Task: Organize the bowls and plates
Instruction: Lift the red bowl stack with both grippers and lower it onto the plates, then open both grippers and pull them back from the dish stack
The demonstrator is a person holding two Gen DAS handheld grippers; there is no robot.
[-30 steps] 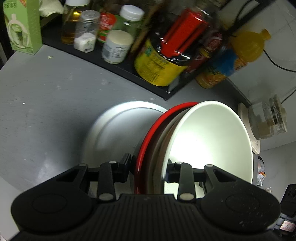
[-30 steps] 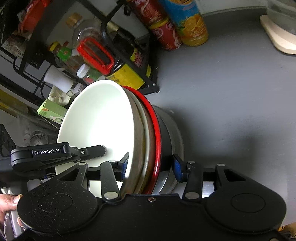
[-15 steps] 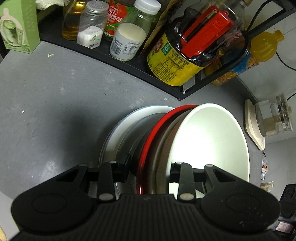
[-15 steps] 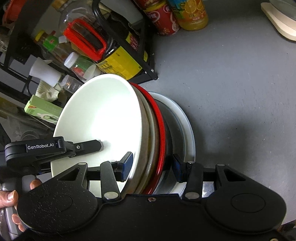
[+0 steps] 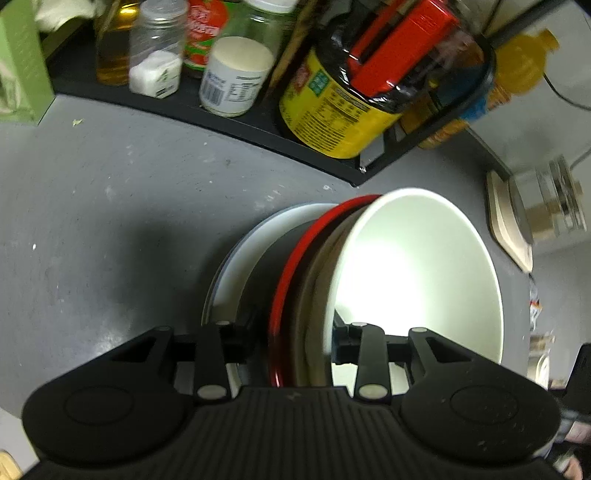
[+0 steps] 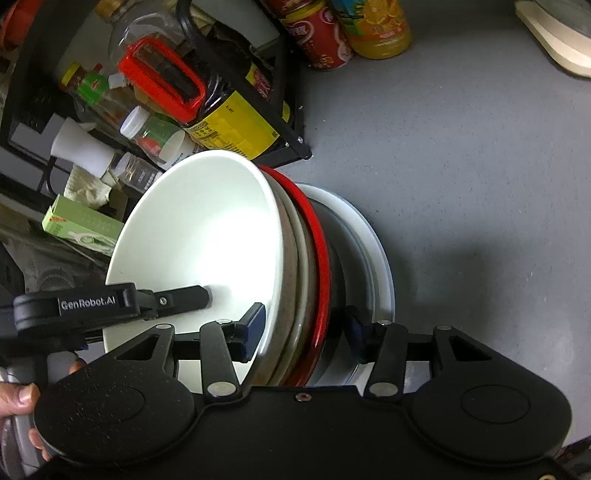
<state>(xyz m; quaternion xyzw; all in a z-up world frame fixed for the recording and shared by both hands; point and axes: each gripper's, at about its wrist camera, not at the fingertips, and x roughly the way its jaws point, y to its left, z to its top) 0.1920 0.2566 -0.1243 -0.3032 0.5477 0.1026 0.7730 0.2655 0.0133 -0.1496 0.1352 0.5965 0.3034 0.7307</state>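
Observation:
A nested stack of bowls stands tilted on edge: a white bowl (image 5: 417, 273) innermost, a beige bowl (image 5: 314, 280) behind it, and a black bowl with a red rim (image 5: 295, 266) outermost. My left gripper (image 5: 291, 339) is shut on the stack's near rims. From the opposite side my right gripper (image 6: 304, 328) clamps the same white bowl (image 6: 207, 236) and red-rimmed bowl (image 6: 319, 243). A left fingertip (image 6: 184, 297) lies inside the white bowl. A white plate (image 5: 236, 258) (image 6: 380, 258) lies on the grey counter right under the stack; contact cannot be told.
A black rack (image 5: 332, 155) of jars and bottles stands just beyond the plate, with a yellow-labelled jug (image 5: 332, 110) nearest. A green carton (image 5: 18, 62) is at far left. A red can (image 6: 317, 37) and a juice bottle (image 6: 376, 26) stand behind. A cream board (image 5: 509, 225) lies right.
Both grippers, still clamped on the bowl stack, have carried it toward the rack and down over the white plate, which now shows less of its surface.

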